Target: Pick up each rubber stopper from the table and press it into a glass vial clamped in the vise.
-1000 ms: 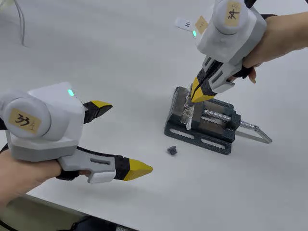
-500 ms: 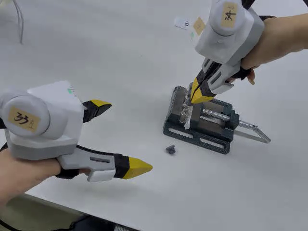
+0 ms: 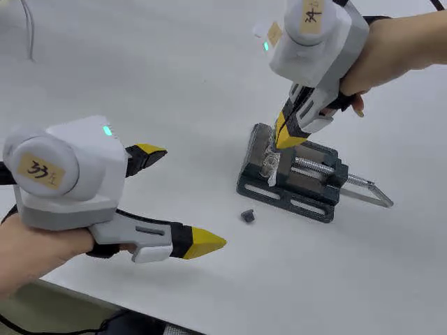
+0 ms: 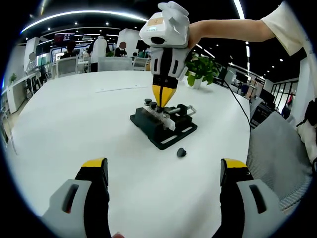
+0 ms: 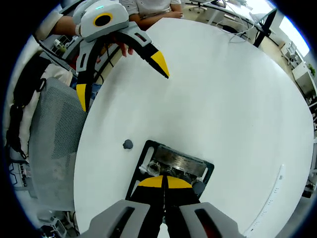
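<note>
Leaning further left now, the right claw (image 3: 283, 142), tips together, is pushing down over a vial (image 3: 269, 165) in the vise (image 3: 311, 195), likely to cap it (left claw (image 3: 186, 196) spread, waiting).

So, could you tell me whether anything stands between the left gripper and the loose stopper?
Nothing visible does: only bare table lies between the open left gripper and the stopper, just before the vise.

R tool (image 5: 167, 180) tips together over vise (image 5: 179, 157)
</note>
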The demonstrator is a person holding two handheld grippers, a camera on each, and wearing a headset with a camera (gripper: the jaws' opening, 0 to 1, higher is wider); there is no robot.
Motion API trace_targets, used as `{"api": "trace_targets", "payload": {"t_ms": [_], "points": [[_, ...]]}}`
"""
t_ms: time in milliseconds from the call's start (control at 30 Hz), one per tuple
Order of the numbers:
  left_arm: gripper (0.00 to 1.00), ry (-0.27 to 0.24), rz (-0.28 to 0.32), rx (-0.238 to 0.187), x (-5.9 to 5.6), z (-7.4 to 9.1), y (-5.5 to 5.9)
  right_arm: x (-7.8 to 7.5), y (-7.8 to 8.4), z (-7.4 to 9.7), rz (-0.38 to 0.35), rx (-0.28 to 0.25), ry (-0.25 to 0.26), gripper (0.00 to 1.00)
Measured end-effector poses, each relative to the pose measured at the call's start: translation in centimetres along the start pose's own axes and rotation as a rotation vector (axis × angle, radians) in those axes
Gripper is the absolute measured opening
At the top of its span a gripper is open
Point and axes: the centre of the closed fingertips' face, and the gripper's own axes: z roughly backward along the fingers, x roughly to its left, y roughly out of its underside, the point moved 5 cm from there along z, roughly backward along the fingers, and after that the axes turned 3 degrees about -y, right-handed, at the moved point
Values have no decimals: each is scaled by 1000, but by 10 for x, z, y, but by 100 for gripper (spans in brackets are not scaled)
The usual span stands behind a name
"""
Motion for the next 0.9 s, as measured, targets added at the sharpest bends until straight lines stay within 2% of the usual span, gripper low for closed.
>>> {"api": "trace_targets", "payload": {"t_ms": [133, 400, 500, 567, 667, 800, 900], "points": [[93, 2, 7, -2, -2, -2, 1, 4, 0, -1, -6, 15, -5, 0], [93, 4, 18, -2, -3, -2, 4, -5, -3, -2, -30, 29, -28, 0], [93, 3, 20, -2, -2, -3, 4, 0, -2, -2, -27, 34, -33, 0], [92, 3, 22, -3, -1, -3, 4, 0, -1, -2, -62, 13, -49, 0], [92, 2, 28, -7, 1, -4, 4, -1, 0, -1, -58, 16, -55, 0], [92, 3, 31, -4, 1, -5, 5, -5, -4, -4, -30, 60, -53, 0], [92, 4, 28, -1, 1, -5, 6, 0, -6, -3, -21, 62, -57, 0]]}}
